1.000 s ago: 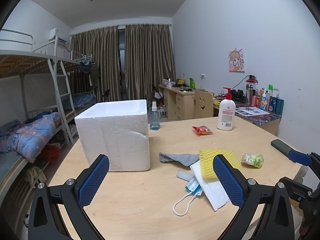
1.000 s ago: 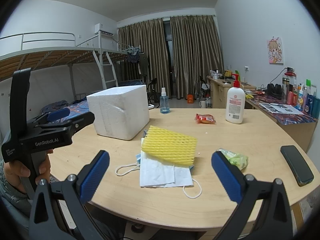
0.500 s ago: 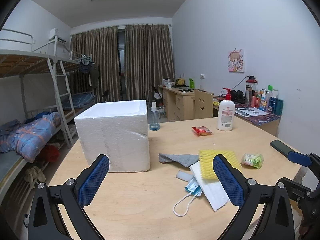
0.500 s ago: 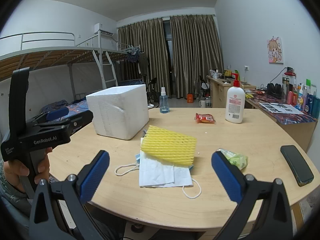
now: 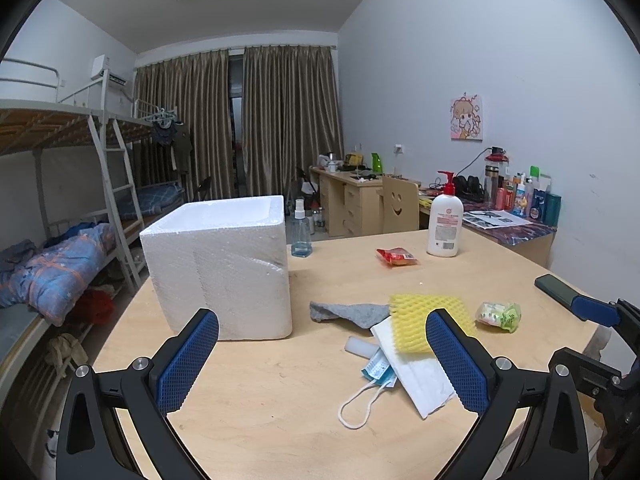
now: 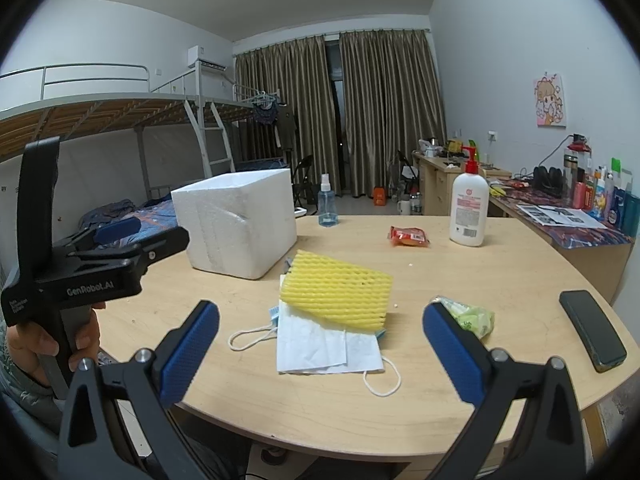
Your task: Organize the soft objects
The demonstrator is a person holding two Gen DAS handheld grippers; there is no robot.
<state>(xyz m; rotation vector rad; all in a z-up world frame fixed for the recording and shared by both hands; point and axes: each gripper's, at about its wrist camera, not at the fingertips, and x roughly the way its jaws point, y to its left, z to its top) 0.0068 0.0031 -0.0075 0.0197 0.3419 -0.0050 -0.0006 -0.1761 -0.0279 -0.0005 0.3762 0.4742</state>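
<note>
A yellow foam net (image 6: 336, 290) lies on a white face mask (image 6: 326, 350) in the middle of the round wooden table (image 6: 480, 272). In the left wrist view the yellow foam net (image 5: 416, 322) overlaps the white mask (image 5: 416, 376), with a blue mask (image 5: 376, 370), a small white tube (image 5: 360, 346) and a grey cloth (image 5: 352, 314) beside them. An open white foam box (image 5: 224, 268) stands at the left. My left gripper (image 5: 322, 360) is open over the table, empty. My right gripper (image 6: 320, 350) is open above the near edge, empty.
A green packet (image 6: 472, 318), a black phone (image 6: 592, 330), a red snack packet (image 6: 408, 237), a lotion pump bottle (image 6: 468, 208) and a spray bottle (image 6: 327, 204) sit on the table. A hand (image 6: 36, 344) holds the left gripper body at the left edge. Bunk beds and desks stand behind.
Both grippers stay open; the views have shifted only very slightly. The objects on the table have not moved.
</note>
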